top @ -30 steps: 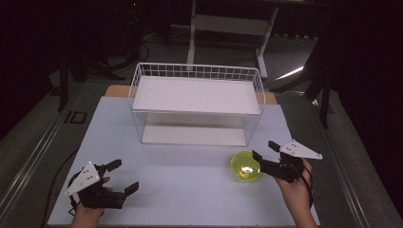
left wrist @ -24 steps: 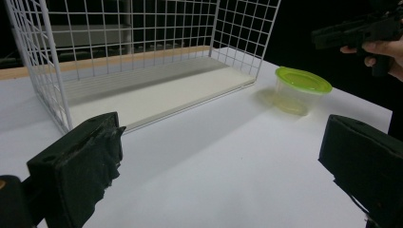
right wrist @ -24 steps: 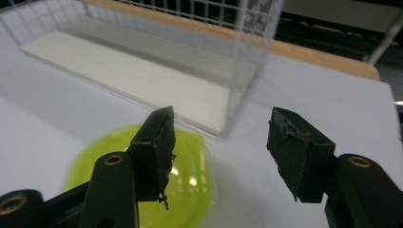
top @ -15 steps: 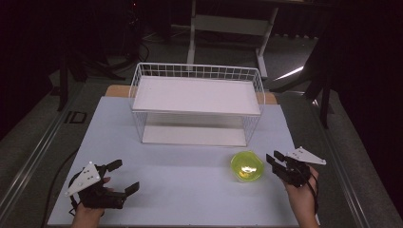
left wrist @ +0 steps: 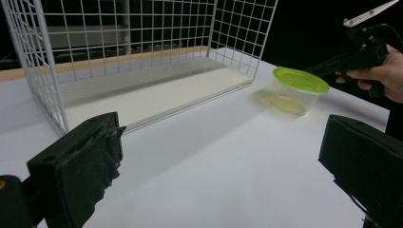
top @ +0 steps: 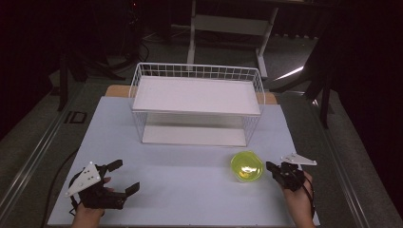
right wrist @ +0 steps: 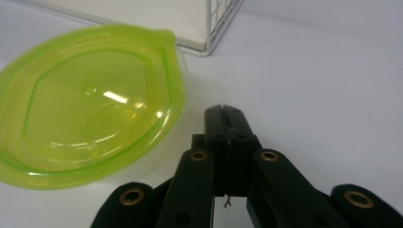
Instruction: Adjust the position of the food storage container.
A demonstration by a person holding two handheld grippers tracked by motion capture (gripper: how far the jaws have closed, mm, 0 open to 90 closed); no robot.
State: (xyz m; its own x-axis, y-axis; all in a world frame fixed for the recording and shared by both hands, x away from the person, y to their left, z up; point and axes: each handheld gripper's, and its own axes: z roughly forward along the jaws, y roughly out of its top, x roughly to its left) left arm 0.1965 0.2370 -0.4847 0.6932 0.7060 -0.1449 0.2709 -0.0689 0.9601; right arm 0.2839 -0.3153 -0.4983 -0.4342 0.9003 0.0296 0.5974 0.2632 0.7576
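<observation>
Resting my right gripper point(top: 274, 169) just beside the green tub point(top: 246, 166), jaws together on nothing, while my left gripper point(top: 121, 177) waits wide apart; next, I judge, I must spread the right jaws around its rim near the wire rack point(top: 197, 76).

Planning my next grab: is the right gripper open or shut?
Shut: the right gripper shows its jaws pressed together, empty, beside the green container.

On the pale table point(top: 190, 190) stands a white wire basket point(top: 197, 107) — in front of it, to the right, a yellow-green lidded container point(top: 247, 166). The right gripper point(top: 273, 168) lies just beside it; the left gripper point(top: 124, 176) rests near-left, jaws apart.
</observation>
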